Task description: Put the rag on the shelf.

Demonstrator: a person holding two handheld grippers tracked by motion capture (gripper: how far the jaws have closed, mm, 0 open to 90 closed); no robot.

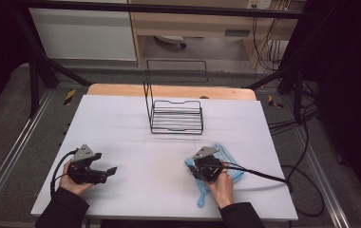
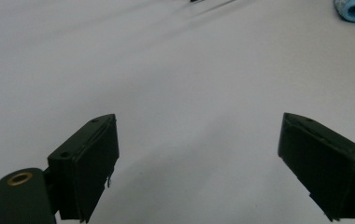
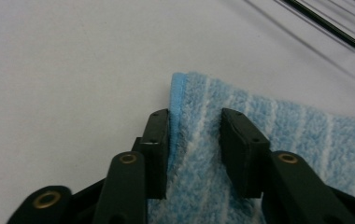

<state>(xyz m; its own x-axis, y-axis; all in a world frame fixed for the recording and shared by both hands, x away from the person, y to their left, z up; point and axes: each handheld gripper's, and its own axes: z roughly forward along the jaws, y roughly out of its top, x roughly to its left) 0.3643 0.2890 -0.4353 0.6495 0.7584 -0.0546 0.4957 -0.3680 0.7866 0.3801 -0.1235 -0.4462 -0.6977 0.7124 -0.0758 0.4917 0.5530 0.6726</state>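
Right gripper view: right gripper (image 3: 194, 140) is down on the towel (image 3: 278, 154), fingers (image 3: 157, 149) narrowed around the hemmed left edge. One finger sits outside the hem, the other on the pile; a strip of terry shows between them, so they straddle the edge but I cannot tell that they pinch it yet.

High view: towel (image 1: 231, 164) lies near the front right of the worktop (image 1: 136, 137), partly under the right gripper (image 1: 206, 167). Left gripper (image 1: 103, 172) rests front left, well apart from the towel, fingers spread wide, holding nothing.

Risks, as judged:
- Grip catches just the hem's top layer; the cloth slips out on lifting.
- Fingers press into the worktop and skid, bunching the towel.
- One-sided lift lets the rest drag and unfold.

Rack (image 1: 176, 116): wire, black, at the back centre, empty.
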